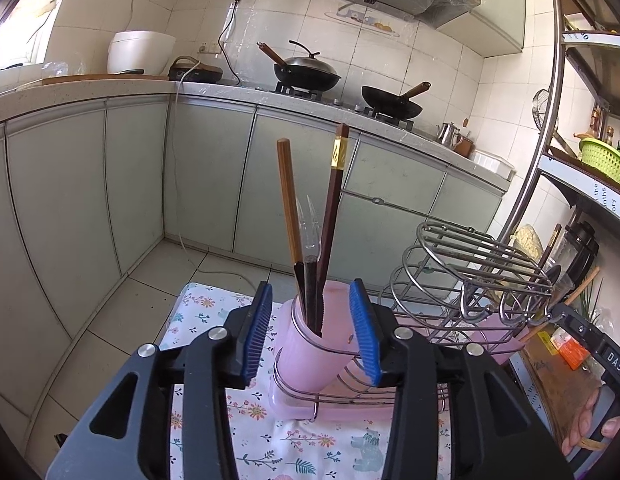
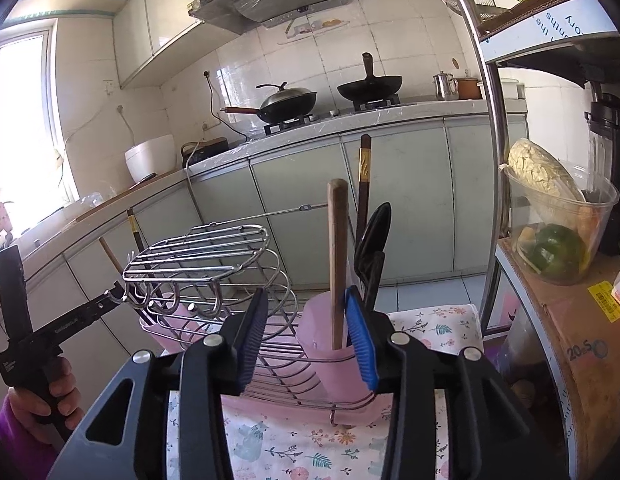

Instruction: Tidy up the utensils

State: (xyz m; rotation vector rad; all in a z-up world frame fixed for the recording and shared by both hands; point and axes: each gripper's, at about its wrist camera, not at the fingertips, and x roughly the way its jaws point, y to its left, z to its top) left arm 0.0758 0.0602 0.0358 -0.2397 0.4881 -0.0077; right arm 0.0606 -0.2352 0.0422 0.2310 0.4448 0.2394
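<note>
We hold the left claw (image 1: 311,334) open, its blue pads either side of a pink cup (image 1: 306,360) of chopsticks (image 1: 288,200) in the wire rack (image 1: 449,280) on the floral-clothed counter (image 1: 214,312). Our right claw (image 2: 306,338) gapes around a wooden handle (image 2: 337,264) in another pink cup (image 2: 329,344), gripping nothing.

Left gripper (image 1: 310,332) stands open, its jaws straddling the pink cup (image 1: 306,364) with daylight on both sides. Chopsticks (image 1: 288,200) and a clear fork (image 1: 310,228) rise straight up the centre of the frame, blocking any pass over the cup. Wire rack (image 1: 469,264) crowds the right half; left of the cup, bare floral cloth (image 1: 198,312) is free.

Right gripper (image 2: 306,332) is open too. A wooden handle (image 2: 337,260) stands just inside its right pad, a black spoon (image 2: 373,236) behind. The rack fills the left-centre; a shelf post (image 2: 491,160) walls the right.
</note>
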